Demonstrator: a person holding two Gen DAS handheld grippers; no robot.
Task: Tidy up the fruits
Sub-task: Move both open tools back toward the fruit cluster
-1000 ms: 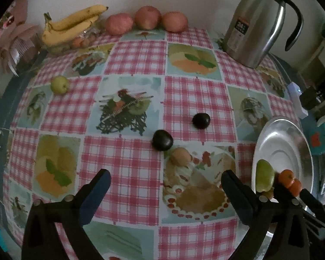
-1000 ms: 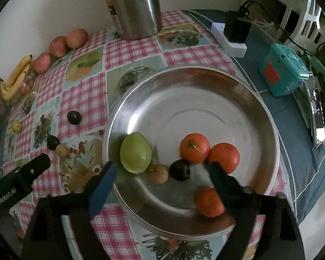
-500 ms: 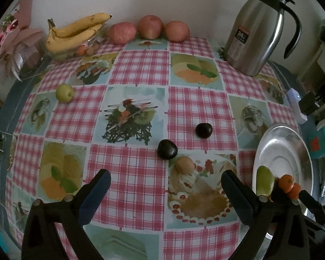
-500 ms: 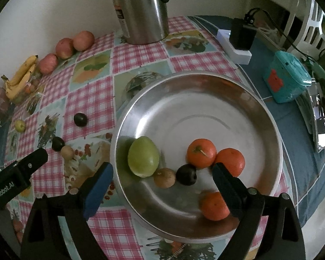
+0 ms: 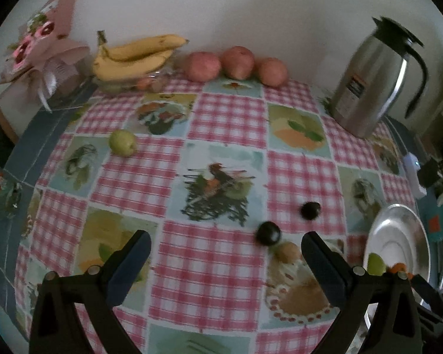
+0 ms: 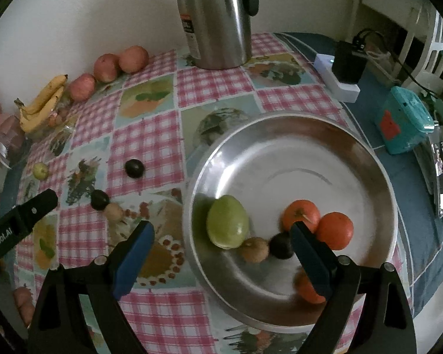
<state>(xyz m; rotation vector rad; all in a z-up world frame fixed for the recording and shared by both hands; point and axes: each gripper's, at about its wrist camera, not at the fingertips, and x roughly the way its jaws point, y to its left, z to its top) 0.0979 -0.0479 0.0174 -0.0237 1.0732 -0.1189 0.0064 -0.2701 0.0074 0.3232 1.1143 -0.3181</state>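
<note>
The left gripper (image 5: 226, 261) is held above the checked surface (image 5: 227, 118) with its jaws spread wide and nothing between them. Two dark round fruits (image 5: 268, 233) (image 5: 310, 210) and a small brown fruit (image 5: 287, 251) are seen close together just ahead of the right jaw. A small green fruit (image 5: 122, 142) lies well apart at the left. Bananas (image 5: 136, 56) and three reddish apples (image 5: 238, 62) are lined along the wall, a steel jug (image 5: 369, 79) stands at the right, and a metal plate (image 5: 398, 236) holds a green fruit (image 5: 375, 263).
</note>
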